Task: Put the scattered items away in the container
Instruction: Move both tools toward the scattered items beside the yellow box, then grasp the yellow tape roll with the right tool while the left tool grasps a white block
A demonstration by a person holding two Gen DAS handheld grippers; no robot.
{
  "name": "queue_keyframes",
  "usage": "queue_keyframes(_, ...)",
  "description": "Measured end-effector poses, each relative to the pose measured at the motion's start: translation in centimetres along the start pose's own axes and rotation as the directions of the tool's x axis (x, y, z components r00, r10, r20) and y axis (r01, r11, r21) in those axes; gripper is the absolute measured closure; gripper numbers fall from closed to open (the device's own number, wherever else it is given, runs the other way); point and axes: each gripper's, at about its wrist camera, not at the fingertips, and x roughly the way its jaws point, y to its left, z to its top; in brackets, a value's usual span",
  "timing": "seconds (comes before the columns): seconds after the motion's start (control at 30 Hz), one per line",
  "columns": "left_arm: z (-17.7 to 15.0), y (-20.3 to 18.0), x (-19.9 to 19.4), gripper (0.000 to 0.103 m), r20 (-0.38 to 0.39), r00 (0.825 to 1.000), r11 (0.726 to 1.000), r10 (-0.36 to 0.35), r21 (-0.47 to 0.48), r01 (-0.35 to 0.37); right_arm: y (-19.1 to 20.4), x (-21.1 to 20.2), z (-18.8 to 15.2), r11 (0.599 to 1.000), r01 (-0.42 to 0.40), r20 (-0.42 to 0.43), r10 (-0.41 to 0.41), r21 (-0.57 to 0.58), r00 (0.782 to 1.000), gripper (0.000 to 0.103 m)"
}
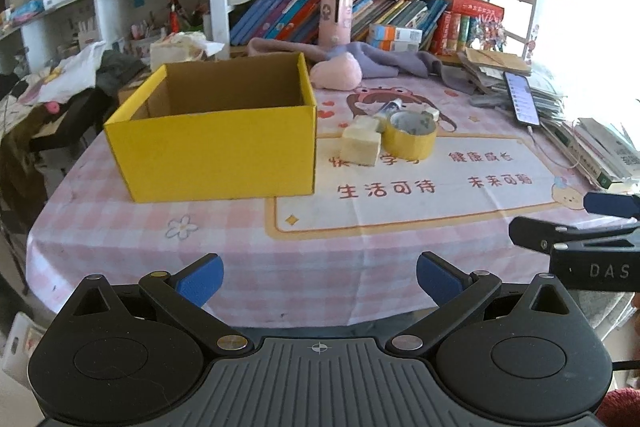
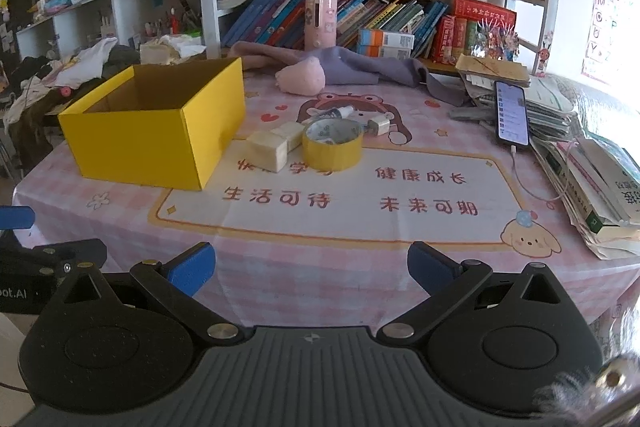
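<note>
Both grippers, left gripper and right gripper, stand wide and empty. Advance your right one squarely over the tape roll, then carry it to the yellow box.

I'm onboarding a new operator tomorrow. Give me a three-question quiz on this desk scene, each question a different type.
1. True or false: the open yellow cardboard box already holds the roll of yellow tape.
2. Which lies nearest the box? A) the pale cream block B) the small white charger plug C) the lit smartphone
3. Fill in: both the left claw and the right claw are ____, holding nothing.

Key: 1 false, the tape sits on the pink checked tablecloth; 2 A; 3 open.
</note>
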Motion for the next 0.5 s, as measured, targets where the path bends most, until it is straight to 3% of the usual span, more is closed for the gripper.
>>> queue_keyframes(0.17, 0.8, -0.6, 0.4, 0.001, 0.059, 0.998, 0.999, 0.009, 0.031, -0.010, -0.8, 0.4, 0.6, 1.000, -0.005, 0.038, 0.004, 0.018, 0.999, 0.000)
queue_keyframes(0.27, 1.3, -1.2, 1.5, 0.001, 0.053, 0.999, 0.998, 0.001, 0.057, -0.004, -1.4, 1.3, 0.9, 1.000, 0.004, 0.020, -0.005, 0.029, 1.000, 0.002)
queue_keyframes(0.5, 2.5, -2.4, 3.6, 0.001, 0.036, 0.997, 0.994, -0.064, 0.095, 0.060, -2.7, 3.9, 1.9, 0.998, 0.042, -0.018, -0.041, 0.042, 0.999, 0.017)
